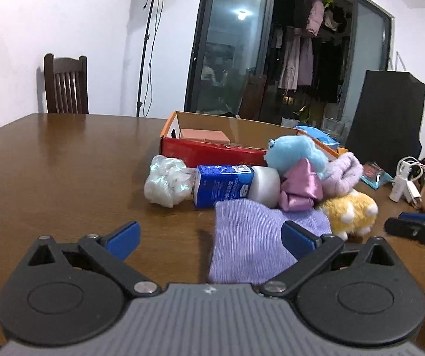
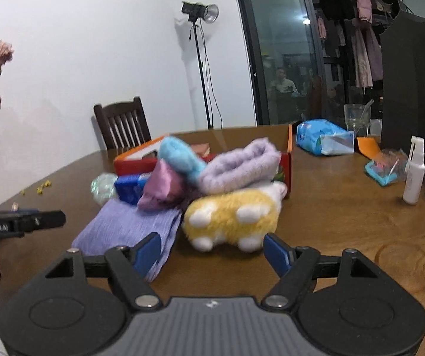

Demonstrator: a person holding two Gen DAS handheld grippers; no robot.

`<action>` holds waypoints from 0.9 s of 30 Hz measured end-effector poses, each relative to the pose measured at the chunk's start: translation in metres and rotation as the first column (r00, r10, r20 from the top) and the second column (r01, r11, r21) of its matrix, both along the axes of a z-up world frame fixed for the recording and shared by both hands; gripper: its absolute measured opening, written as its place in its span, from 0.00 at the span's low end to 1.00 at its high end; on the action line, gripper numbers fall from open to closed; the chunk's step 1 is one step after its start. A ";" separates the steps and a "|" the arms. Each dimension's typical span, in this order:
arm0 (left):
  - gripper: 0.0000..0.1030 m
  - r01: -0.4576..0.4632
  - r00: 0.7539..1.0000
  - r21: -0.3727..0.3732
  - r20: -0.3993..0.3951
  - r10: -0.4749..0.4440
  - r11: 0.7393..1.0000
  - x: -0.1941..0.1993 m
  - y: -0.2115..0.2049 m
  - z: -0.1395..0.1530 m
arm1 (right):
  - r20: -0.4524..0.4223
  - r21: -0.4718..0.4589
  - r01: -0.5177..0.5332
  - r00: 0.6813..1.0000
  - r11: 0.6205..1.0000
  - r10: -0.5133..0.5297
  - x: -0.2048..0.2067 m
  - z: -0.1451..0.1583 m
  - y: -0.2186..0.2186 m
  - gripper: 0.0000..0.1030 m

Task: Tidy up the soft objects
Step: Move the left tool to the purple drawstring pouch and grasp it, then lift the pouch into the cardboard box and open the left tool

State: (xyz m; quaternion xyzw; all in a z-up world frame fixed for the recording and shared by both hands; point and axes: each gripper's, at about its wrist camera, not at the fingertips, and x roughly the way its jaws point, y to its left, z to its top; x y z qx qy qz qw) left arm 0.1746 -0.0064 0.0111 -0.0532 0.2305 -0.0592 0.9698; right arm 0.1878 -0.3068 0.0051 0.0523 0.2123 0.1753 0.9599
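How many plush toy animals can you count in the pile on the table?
2. The yellow-and-white plush lies at the front of the pile, just ahead of the right gripper. The blue plush sits on top, against the open box. Others may be hidden underneath.

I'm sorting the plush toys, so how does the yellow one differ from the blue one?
The yellow plush toy lies on the table at the pile's front; the blue plush toy sits atop the pile, against the cardboard box. The yellow one has white paws; the blue one looks plain blue. Both are fluffy and untouched.
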 end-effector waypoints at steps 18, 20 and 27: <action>0.80 0.082 0.986 -0.099 -0.135 -0.095 0.992 0.062 0.006 -0.016 | -0.033 0.108 -0.048 0.998 0.993 0.051 0.058 -0.003 0.009 0.41; 0.67 0.107 0.980 -0.184 -0.145 -0.135 0.977 0.059 0.016 -0.022 | -0.069 0.151 -0.121 0.989 0.981 0.132 0.051 -0.009 0.021 0.38; 0.37 0.180 0.955 -0.373 -0.154 -0.252 0.910 0.056 0.021 -0.030 | -0.222 0.139 -0.138 0.961 0.981 0.166 0.064 -0.037 0.073 0.42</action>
